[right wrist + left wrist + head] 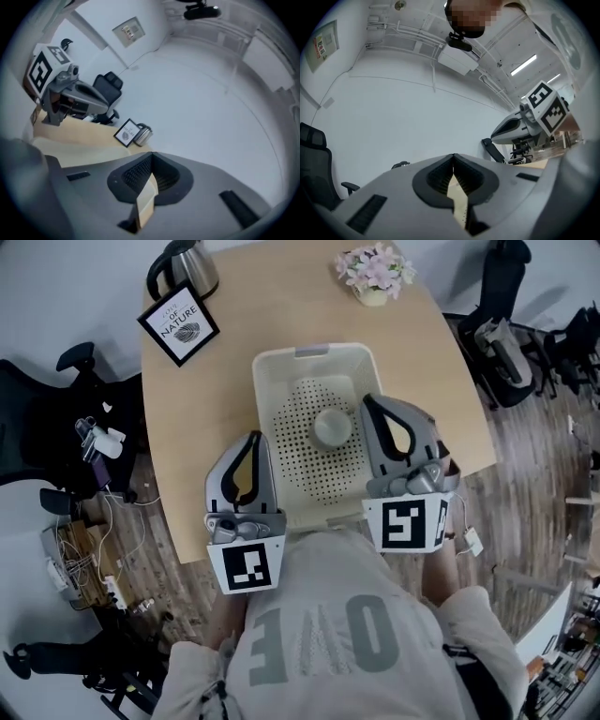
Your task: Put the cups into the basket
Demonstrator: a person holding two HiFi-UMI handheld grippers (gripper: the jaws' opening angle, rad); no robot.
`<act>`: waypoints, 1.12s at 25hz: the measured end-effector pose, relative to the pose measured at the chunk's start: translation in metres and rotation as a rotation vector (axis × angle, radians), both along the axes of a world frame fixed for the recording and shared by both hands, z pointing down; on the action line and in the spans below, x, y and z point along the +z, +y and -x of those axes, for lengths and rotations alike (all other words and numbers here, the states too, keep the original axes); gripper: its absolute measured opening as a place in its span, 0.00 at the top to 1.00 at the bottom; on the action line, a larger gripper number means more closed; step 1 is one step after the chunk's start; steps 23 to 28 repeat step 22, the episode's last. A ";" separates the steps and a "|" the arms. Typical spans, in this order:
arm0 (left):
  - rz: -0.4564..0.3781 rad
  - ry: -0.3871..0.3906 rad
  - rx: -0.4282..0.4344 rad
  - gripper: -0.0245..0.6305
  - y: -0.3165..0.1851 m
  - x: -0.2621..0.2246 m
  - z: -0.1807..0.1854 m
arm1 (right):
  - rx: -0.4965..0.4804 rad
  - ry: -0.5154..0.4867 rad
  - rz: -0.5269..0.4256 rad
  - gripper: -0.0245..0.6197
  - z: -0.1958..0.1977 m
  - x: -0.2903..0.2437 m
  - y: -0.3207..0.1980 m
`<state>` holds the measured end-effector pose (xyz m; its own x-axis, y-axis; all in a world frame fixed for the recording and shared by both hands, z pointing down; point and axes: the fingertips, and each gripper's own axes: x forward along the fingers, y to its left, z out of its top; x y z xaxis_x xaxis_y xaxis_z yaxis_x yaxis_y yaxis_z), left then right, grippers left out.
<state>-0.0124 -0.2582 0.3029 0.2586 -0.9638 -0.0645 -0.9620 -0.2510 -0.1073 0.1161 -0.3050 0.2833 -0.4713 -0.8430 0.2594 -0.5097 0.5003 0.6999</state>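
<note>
White perforated basket sits on the pale wooden surface; one grey cup lies inside it, toward the basket's right wall, seemingly mouth-down, so its axis runs upright; no cup shows outside the basket. The right tool hangs over the basket's right wall, just beside the cup; the left tool hovers at the basket's left wall, farther from the cup. Each gripper view shows the jaws pressed together at the tips, holding nothing. By this layout the right tool is the nearer should the cup need shifting; otherwise the task looks finished.
</note>
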 end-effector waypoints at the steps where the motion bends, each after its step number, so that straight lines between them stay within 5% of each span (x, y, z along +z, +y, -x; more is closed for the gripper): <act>1: -0.012 0.000 0.001 0.95 0.002 -0.006 -0.002 | 0.023 -0.047 -0.022 0.96 -0.003 -0.005 0.006; 8: -0.071 -0.031 0.009 0.95 0.012 -0.035 -0.013 | 0.064 -0.204 -0.039 0.96 -0.007 -0.011 0.038; 28: -0.107 -0.066 -0.004 0.95 0.029 -0.057 -0.024 | 0.084 -0.271 -0.081 0.96 -0.024 -0.020 0.059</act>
